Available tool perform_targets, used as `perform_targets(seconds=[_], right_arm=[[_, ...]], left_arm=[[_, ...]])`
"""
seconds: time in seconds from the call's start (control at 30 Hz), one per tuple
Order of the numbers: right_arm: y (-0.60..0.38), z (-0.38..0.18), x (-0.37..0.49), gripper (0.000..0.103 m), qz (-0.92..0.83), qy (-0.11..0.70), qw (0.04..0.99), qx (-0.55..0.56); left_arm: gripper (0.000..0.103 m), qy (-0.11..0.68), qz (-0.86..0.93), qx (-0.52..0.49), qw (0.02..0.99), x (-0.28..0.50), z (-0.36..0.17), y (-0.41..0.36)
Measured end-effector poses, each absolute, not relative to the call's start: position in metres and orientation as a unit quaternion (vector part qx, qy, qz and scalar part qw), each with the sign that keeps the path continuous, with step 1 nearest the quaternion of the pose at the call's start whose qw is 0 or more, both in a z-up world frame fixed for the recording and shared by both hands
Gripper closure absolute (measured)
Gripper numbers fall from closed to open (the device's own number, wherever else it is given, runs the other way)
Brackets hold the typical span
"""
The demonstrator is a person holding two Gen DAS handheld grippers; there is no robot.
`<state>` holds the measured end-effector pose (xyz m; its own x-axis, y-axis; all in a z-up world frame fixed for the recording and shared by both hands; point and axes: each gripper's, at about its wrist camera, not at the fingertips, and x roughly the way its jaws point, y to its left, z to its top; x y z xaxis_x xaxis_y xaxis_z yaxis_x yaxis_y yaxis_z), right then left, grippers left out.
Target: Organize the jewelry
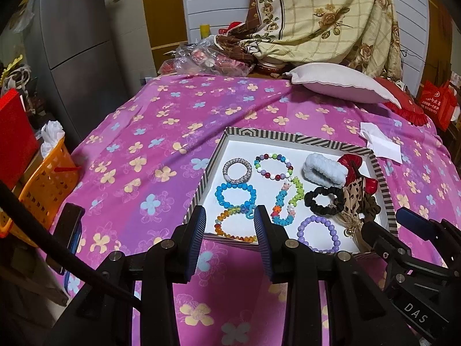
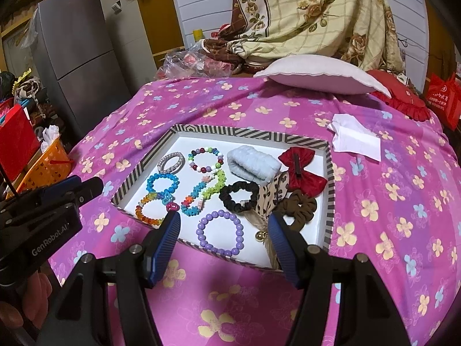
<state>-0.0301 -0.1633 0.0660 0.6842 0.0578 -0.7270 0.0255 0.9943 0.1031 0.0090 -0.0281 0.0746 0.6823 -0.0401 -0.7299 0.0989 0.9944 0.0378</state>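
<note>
A striped tray [image 1: 288, 138] [image 2: 245, 134] with a white floor lies on the pink flowered bedspread [image 1: 149, 150]. Its left half holds bracelets: silver [image 1: 237, 170], mixed beads [image 1: 273, 165], blue [image 1: 235, 195], rainbow [image 1: 233, 227], a flower-bead strand [image 1: 288, 201] and purple [image 2: 220, 232]. Its right half holds a light blue scrunchie [image 2: 253, 164], a black scrunchie [image 2: 239, 197], a red bow [image 2: 302, 173], a leopard bow [image 2: 272, 196] and a brown scrunchie [image 2: 299, 209]. My left gripper [image 1: 230, 225] hovers open over the tray's near left corner. My right gripper [image 2: 224, 230] hovers open above the purple bracelet, holding nothing.
A pale pillow [image 1: 340, 83] and a red cushion [image 2: 400, 98] lie at the bed's far end, with folded white paper [image 2: 355, 138] beyond the tray. An orange basket [image 1: 49, 181] stands off the left edge, and a dark phone [image 1: 69, 230] lies near it.
</note>
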Motion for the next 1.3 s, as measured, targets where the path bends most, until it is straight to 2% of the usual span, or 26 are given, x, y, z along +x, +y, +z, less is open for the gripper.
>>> perform_targets(seconds=[1.3], right_arm=[[-0.1611,0.0613,-0.0275,0.036,0.013,0.405,0.913,0.05]], left_arm=[[0.058,0.399,-0.039,0.041,0.915,0.0085,0.0721,-0.0289]])
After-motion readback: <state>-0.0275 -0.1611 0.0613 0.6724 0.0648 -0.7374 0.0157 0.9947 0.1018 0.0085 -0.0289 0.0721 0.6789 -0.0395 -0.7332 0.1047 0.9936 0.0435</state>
